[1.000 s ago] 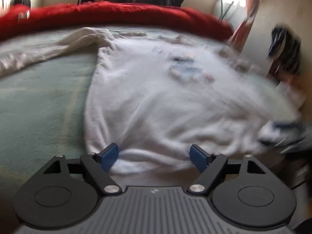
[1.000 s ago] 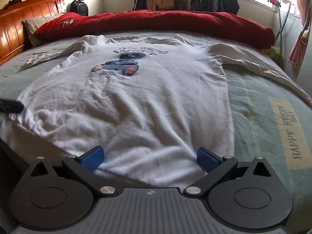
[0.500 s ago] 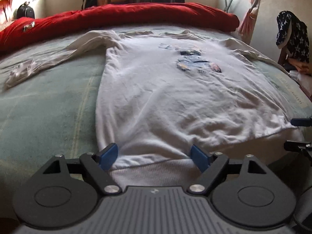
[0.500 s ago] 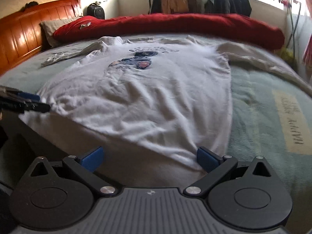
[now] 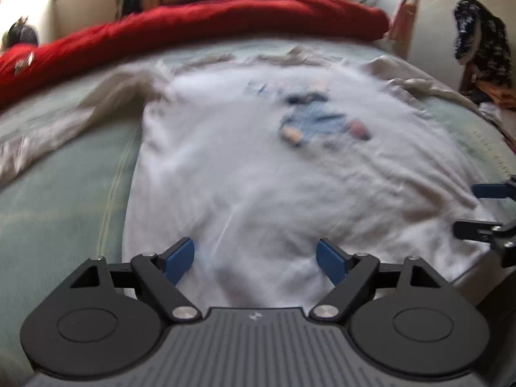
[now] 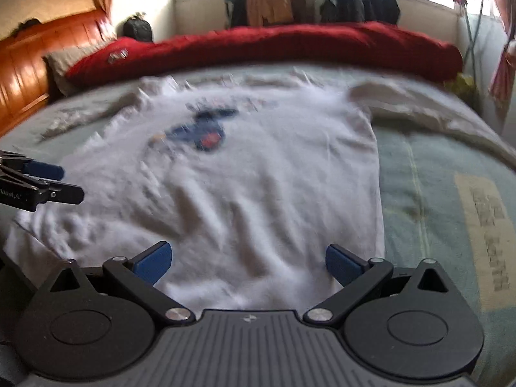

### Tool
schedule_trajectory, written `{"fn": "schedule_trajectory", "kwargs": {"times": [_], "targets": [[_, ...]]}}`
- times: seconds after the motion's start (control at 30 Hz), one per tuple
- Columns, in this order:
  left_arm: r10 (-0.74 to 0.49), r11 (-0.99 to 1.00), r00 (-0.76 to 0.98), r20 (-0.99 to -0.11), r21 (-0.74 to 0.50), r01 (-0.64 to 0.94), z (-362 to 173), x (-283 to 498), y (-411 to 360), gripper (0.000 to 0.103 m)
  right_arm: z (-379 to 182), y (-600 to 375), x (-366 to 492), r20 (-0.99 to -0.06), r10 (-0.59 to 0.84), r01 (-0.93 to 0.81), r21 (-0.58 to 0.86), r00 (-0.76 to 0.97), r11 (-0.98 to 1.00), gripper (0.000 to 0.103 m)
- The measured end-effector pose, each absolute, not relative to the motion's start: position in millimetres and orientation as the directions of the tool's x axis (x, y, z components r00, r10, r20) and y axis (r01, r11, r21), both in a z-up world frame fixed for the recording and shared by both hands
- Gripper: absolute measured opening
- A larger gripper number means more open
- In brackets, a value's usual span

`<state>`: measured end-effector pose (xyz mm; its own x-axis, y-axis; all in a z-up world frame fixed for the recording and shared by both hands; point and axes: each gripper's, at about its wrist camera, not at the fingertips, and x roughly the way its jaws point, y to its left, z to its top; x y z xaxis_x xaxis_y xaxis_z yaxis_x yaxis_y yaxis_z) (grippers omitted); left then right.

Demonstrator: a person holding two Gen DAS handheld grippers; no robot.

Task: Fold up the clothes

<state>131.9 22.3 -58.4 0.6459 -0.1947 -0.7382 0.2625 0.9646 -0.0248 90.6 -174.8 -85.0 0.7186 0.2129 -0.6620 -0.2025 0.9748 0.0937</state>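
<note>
1. The bed [image 6: 419, 174] carries the shirt [image 6: 258, 193], spread flat ahead of both tools so it is ready for folding.
2. The left tool [image 5: 254, 258] and right tool [image 6: 248, 259] are wide and hold nothing, over the near hem, probably to grasp it.

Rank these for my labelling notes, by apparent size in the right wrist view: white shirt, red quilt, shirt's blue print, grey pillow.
1. white shirt
2. red quilt
3. and 4. shirt's blue print and grey pillow: similar; pillow farther, partly hidden, so unranked.
</note>
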Motion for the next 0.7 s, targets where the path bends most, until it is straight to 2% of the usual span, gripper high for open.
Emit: {"fn": "schedule_trajectory", "kwargs": {"times": [0.13, 0.3, 0.43, 0.53, 0.7], "targets": [[-0.221, 0.97, 0.651, -0.726, -0.095, 0.223, -59.4, 116.0, 42.9, 0.086, -91.1, -182.1, 75.5, -0.634, 0.221, -0.21, 0.095, 0.741, 0.973, 0.103], [-0.209, 0.971, 0.647, -0.733, -0.075, 0.229, -45.0, 121.1, 45.7, 0.086, -93.1, -178.3, 77.6, -0.632, 0.195, -0.19, 0.076, 0.75, 0.979, 0.103], [-0.246, 0.959, 0.669, -0.701, -0.078, 0.271, -27.0, 148.5, 41.4, 0.086, -94.2, -173.4, 78.2, -0.633, 0.164, -0.172, 0.05, 0.757, 0.984, 0.103], [-0.252, 0.948, 0.686, -0.683, -0.033, 0.316, -16.7, 180.9, 26.3, 0.086, -93.9, -173.1, 78.8, -0.636, 0.161, -0.17, 0.048, 0.755, 0.984, 0.103], [-0.271, 0.938, 0.638, -0.721, -0.051, 0.342, -30.2, 232.8, 11.9, 0.086, -92.1, -172.3, 80.5, -0.648, 0.158, -0.173, 0.041, 0.745, 0.984, 0.103]]}}
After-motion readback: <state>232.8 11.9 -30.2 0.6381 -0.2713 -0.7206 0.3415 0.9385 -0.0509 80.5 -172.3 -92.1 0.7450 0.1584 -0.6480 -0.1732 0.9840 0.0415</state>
